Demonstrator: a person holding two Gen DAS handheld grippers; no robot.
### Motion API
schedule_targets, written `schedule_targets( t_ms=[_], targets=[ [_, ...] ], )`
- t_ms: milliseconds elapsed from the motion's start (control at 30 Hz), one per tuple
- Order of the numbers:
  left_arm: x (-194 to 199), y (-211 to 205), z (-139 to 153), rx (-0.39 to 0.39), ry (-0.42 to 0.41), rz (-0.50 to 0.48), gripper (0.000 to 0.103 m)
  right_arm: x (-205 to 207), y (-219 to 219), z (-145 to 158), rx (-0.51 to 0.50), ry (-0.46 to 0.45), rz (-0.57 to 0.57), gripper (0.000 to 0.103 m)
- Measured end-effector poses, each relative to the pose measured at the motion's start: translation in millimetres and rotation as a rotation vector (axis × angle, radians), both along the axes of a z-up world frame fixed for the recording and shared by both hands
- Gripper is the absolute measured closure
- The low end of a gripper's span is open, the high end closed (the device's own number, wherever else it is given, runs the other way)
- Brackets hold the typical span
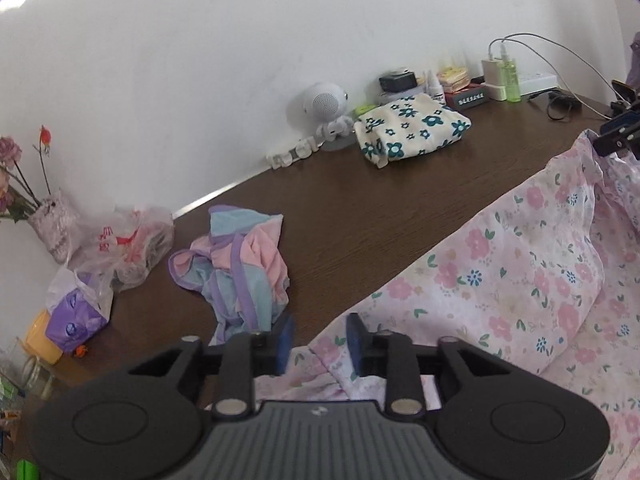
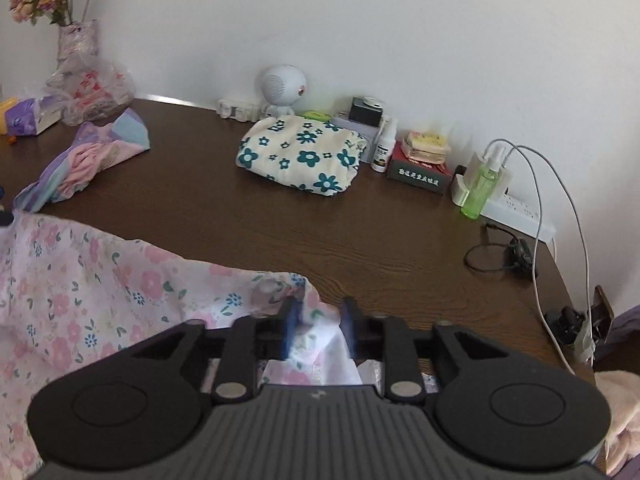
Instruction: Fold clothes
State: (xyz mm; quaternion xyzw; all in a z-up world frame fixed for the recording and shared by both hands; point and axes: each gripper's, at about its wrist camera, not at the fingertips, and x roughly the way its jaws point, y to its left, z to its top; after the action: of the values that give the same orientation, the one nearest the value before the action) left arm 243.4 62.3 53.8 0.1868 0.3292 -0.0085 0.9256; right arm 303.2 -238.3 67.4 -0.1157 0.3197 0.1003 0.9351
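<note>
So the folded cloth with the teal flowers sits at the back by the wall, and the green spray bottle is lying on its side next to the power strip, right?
Nearly. The folded cloth with teal flowers does sit at the back by the wall, but the green spray bottle is standing upright, not lying down. It stands beside the power strip, as the right wrist view shows.

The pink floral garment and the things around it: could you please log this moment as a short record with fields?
garment in work: pink floral garment, spread over the near table edge
left gripper: jaws apart, over the garment's edge
right gripper: jaws apart, cloth between the fingers
already folded: teal-flower cloth, near the wall
still crumpled: pastel garment
surface: brown table
</note>
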Motion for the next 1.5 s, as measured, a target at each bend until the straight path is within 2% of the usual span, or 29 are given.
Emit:
schedule_targets(
  t_ms=[33, 100, 167, 267, 367, 467, 533, 633, 733, 767, 800, 833, 867, 900, 967, 1067, 1167, 1233, 1300, 1367, 1400, 1500],
  targets=[
    [-4, 5, 1, -0.020, -0.004, 0.005, 0.048, 1, -4, -1, 0.021, -0.010, -0.022, 0.053],
    [-19, 12, 4, -0.042, -0.020, 0.000, 0.045, -12, -16, 7, 0.052, -0.059, -0.021, 0.052],
    [-43, 17, 8, -0.046, -0.042, -0.025, 0.038, -32, -25, 17, 0.066, -0.090, 0.006, 0.046],
    [-84, 21, 13, -0.067, -0.062, -0.096, 0.028, -66, -33, 17, 0.062, -0.078, 0.073, 0.039],
    [-129, 13, 11, -0.129, -0.024, -0.236, 0.026, -94, -35, 0, 0.015, -0.039, 0.109, 0.039],
    [-158, -3, -1, -0.176, 0.056, -0.346, 0.026, -107, -35, -20, -0.003, -0.009, 0.125, 0.039],
    [-170, -16, -11, -0.158, 0.094, -0.381, 0.026, -107, -32, -29, 0.007, 0.005, 0.134, 0.039],
    [-179, -30, -25, -0.097, 0.100, -0.389, 0.027, -93, -25, -41, 0.013, 0.017, 0.121, 0.039],
    [-177, -33, -33, -0.082, 0.107, -0.377, 0.035, -74, -21, -51, 0.035, 0.065, 0.106, 0.040],
    [-175, -33, -35, -0.083, 0.112, -0.372, 0.042, -69, -19, -54, 0.040, 0.081, 0.101, 0.052],
    [-173, -32, -37, -0.084, 0.117, -0.366, 0.055, -68, -20, -53, 0.065, 0.105, 0.105, 0.068],
    [-171, -31, -38, -0.086, 0.120, -0.364, 0.062, -66, -20, -52, 0.091, 0.128, 0.110, 0.098],
    [-169, -30, -39, -0.087, 0.123, -0.363, 0.074, -67, -23, -47, 0.125, 0.137, 0.110, 0.099],
    [-167, -29, -40, -0.089, 0.126, -0.362, 0.085, -69, -25, -41, 0.149, 0.139, 0.115, 0.099],
    [-165, -28, -41, -0.085, 0.127, -0.370, 0.097, -72, -34, -20, 0.222, 0.127, 0.125, 0.099],
    [-167, -27, -41, -0.067, 0.116, -0.377, 0.098, -59, -54, 13, 0.367, 0.117, 0.104, 0.099],
    [-167, -23, -42, -0.067, 0.114, -0.358, 0.098, -28, -78, 32, 0.456, 0.120, 0.007, 0.099],
    [-165, -19, -42, -0.077, 0.115, -0.338, 0.098, -5, -90, 27, 0.455, 0.147, -0.077, 0.097],
    [-164, -18, -42, -0.089, 0.115, -0.332, 0.098, 14, -101, 14, 0.421, 0.173, -0.188, 0.089],
    [-163, -19, -42, -0.093, 0.114, -0.330, 0.098, 13, -111, 2, 0.402, 0.173, -0.280, 0.070],
    [-163, -19, -42, -0.089, 0.113, -0.333, 0.097, 5, -113, 0, 0.403, 0.147, -0.294, 0.067],
    [-164, -21, -41, -0.075, 0.115, -0.337, 0.091, -37, -109, 3, 0.338, 0.032, -0.218, 0.060]
  ],
)
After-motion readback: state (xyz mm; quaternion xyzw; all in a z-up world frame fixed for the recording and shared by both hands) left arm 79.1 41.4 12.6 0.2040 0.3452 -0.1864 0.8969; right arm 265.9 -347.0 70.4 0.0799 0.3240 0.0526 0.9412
